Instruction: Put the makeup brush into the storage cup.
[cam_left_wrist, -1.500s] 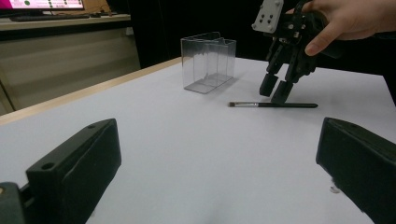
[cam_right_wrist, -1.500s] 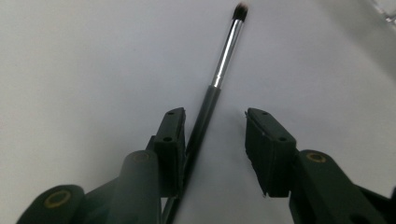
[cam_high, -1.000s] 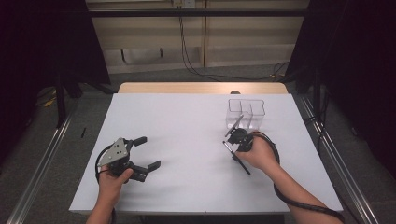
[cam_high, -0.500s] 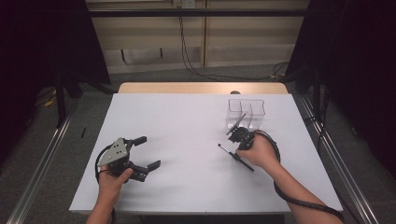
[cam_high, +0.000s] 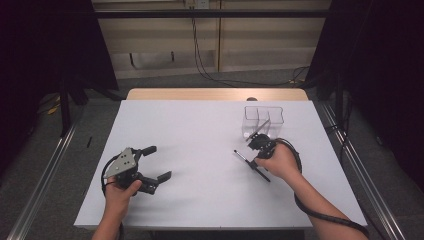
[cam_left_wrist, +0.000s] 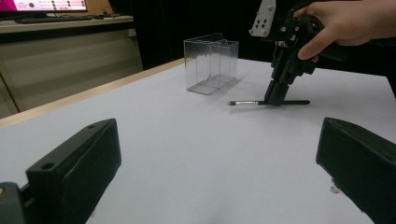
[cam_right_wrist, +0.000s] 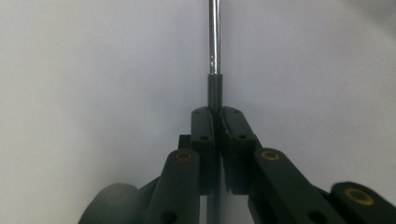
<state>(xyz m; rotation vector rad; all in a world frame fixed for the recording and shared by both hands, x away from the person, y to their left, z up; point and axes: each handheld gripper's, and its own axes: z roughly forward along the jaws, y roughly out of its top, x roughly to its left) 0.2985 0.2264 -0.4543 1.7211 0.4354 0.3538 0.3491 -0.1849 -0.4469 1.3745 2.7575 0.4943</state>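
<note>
The right gripper (cam_high: 253, 154) points down at the table, jaws pinched together on a brush (cam_high: 251, 165), the right hand (cam_high: 275, 162) wrapped over its body with the forearm running back to the lower right. The left gripper (cam_high: 156, 163) lies low and level in the left hand (cam_high: 119, 189), jaws spread wide apart.

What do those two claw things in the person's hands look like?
Both are black. The left gripper has two chunky, blocky jaws and a grey three-cornered plate with small holes on top. The right gripper has slim jaws on jointed black links with brass-coloured pins. A black cable trails from it along the bare forearm. No sleeves show.
</note>
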